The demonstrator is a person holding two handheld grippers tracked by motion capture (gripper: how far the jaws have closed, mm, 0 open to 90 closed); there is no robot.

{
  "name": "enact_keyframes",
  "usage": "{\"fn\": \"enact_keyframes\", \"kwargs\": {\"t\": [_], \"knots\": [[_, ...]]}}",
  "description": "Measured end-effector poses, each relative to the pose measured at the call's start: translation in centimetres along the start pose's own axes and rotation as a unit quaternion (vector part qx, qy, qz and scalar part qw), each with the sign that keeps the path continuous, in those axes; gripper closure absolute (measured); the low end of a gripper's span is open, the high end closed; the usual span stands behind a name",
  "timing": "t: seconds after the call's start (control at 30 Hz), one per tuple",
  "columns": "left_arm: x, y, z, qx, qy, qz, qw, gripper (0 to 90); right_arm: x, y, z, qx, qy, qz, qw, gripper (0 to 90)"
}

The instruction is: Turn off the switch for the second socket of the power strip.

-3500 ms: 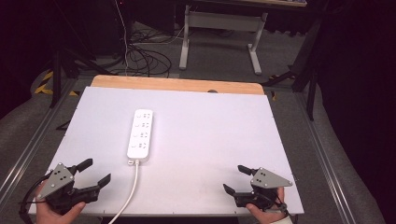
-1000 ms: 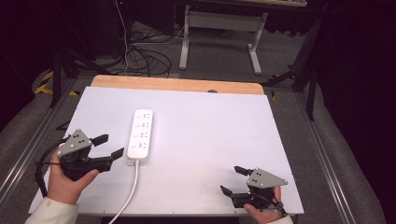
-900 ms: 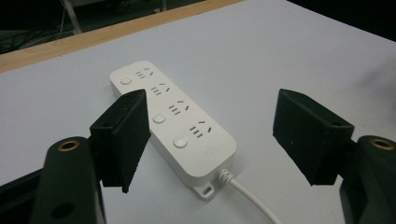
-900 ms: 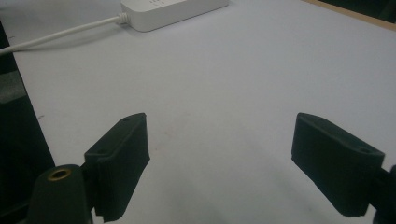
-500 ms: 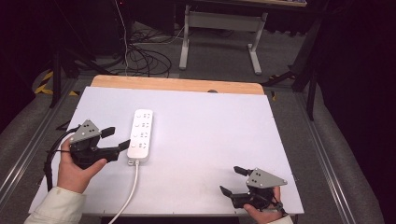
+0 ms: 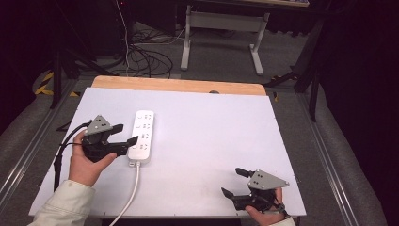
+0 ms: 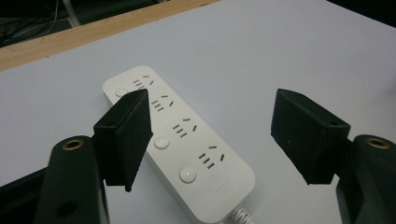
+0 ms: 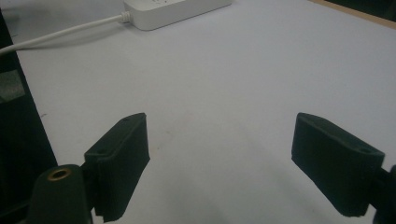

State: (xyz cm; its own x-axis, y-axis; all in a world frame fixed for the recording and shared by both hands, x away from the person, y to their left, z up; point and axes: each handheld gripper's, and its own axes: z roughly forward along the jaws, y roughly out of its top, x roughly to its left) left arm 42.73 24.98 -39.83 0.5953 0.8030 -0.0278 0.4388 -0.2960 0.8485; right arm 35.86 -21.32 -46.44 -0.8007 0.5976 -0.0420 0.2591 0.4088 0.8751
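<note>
Risk-wise, left gripper (image 6: 126, 134) hovers wide open beside the power strip (image 6: 143, 135), so a crooked grab could skid it on its cord (image 6: 131, 190); right gripper (image 6: 235, 181) sits open, empty.

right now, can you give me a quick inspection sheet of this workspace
surface: white table top, wooden strip along the far edge, bare apart from the job's thing.
job's things: white power strip lying flat at left of centre, sockets and buttons up, nothing plugged in.
clutter: nothing seen.
grippers: left gripper open, jaws at the power strip's near end, not gripping it; right gripper open over bare table at the near right corner.
cables: white cord runs from the strip off the near edge.
surroundings: dark floor, cable tangle, grey desk frame beyond.
</note>
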Motion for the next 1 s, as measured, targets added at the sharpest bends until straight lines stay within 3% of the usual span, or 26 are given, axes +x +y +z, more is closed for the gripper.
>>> {"fn": "enact_keyframes", "kwargs": {"t": [0.13, 0.23, 0.37, 0.6, 0.63, 0.83, 1.0], "knots": [[0.1, 0.1, 0.6, 0.004, -0.001, -0.007, 1.0, 30.9, 0.0, 0.0, 0.0, 0.001, 0.0, 0.0, 1.0, 19.6], [0.3, 0.1, 1.2, 0.005, 0.002, -0.006, 1.0, 38.5, 0.0, 0.0, 0.0, 0.001, 0.0, 0.0, 1.0, 19.6], [0.6, 0.0, 1.8, 0.013, -0.005, -0.014, 0.9998, 55.0, 0.0, 0.0, 0.0, 0.0, 0.001, 0.001, 1.0, 19.5], [1.3, -0.3, 3.1, 0.023, 0.007, -0.028, 0.9993, 89.8, 0.0, 0.0, 0.0, -0.001, 0.003, -0.001, 1.0, 19.5], [1.5, -0.3, 3.3, 0.026, 0.016, -0.023, 0.9993, 89.9, 0.0, 0.0, 0.0, -0.002, 0.002, -0.002, 1.0, 19.5], [1.9, -0.5, 4.4, 0.034, 0.019, -0.029, 0.9988, 90.0, 0.0, 0.0, -0.1, -0.001, 0.003, -0.003, 1.0, 19.5], [2.5, -1.1, 5.6, 0.035, 0.015, -0.008, 0.9992, 90.0, 0.0, 0.0, -0.1, -0.001, 0.004, -0.004, 1.0, 19.5]]}}
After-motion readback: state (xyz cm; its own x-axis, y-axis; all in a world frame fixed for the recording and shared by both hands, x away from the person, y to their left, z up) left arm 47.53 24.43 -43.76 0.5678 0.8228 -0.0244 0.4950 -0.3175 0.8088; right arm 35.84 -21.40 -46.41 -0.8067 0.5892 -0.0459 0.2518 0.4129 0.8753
